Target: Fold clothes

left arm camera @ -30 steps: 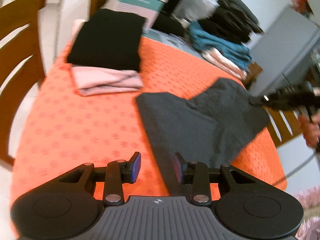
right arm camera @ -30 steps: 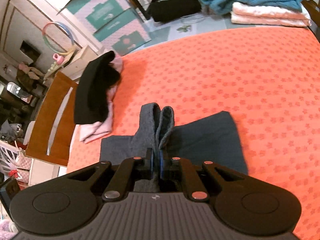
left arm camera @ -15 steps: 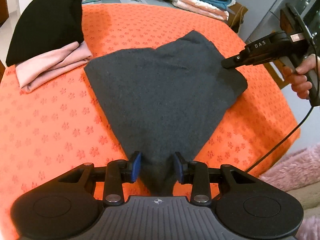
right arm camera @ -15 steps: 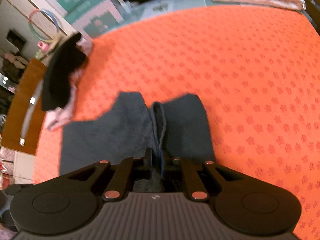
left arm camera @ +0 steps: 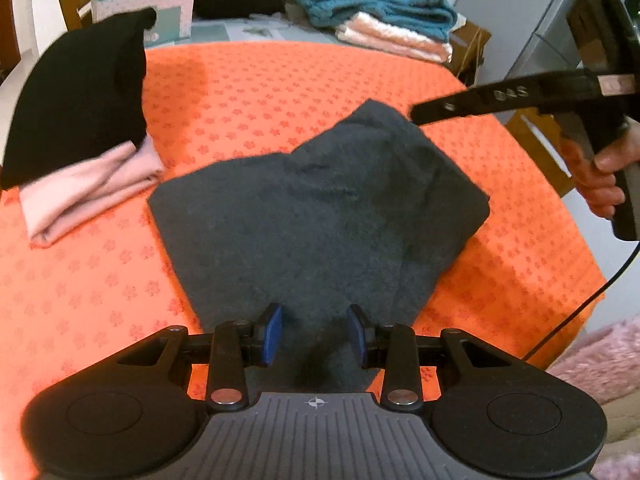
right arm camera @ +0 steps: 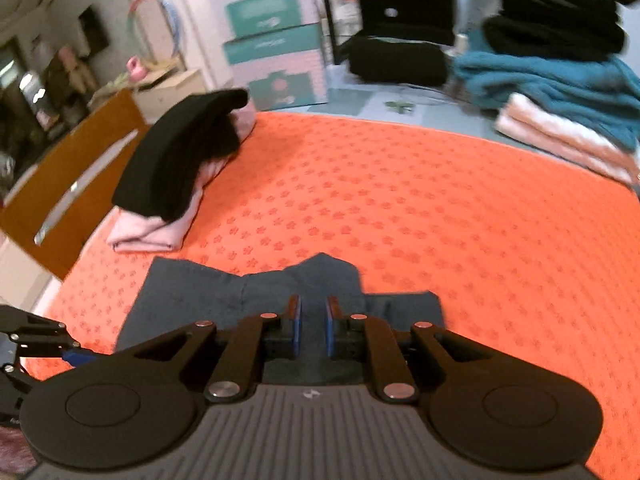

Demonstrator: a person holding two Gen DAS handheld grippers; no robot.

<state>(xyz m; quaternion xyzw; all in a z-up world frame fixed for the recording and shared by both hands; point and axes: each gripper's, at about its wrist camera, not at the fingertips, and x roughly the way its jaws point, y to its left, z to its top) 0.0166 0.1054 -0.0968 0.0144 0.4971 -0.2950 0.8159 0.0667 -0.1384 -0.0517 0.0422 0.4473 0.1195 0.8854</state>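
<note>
The dark grey garment (left arm camera: 320, 216) lies on the orange-covered worktop (left arm camera: 280, 88), partly doubled over, with one pointed corner reaching toward the far side and its near end running in between my left gripper (left arm camera: 315, 338) fingers. That gripper's blue pads stand well apart with cloth between them but not pinched. My right gripper (right arm camera: 311, 326) hovers over the garment's far-right edge, its pads a narrow gap apart and gripping nothing that I can see; from the left wrist view its tip sits just above the cloth's raised corner.

I judge the fabric soft, thick and limp, something like fleece or knit: light to lift, prone to sag and drag on the textured cover, not slippery. It should be taken by a corner or a doubled edge, pinching all layers at once so the fold does not slide apart.

Counting: one grey garment in hand; one stack at the worktop's left side of two folded pieces, a black garment (left arm camera: 80, 92) on top of a pink garment (left arm camera: 88, 192); and a further pile (left arm camera: 376, 12) at the far side, teal and pale pink with dark items above, too bunched to count surely.
</note>
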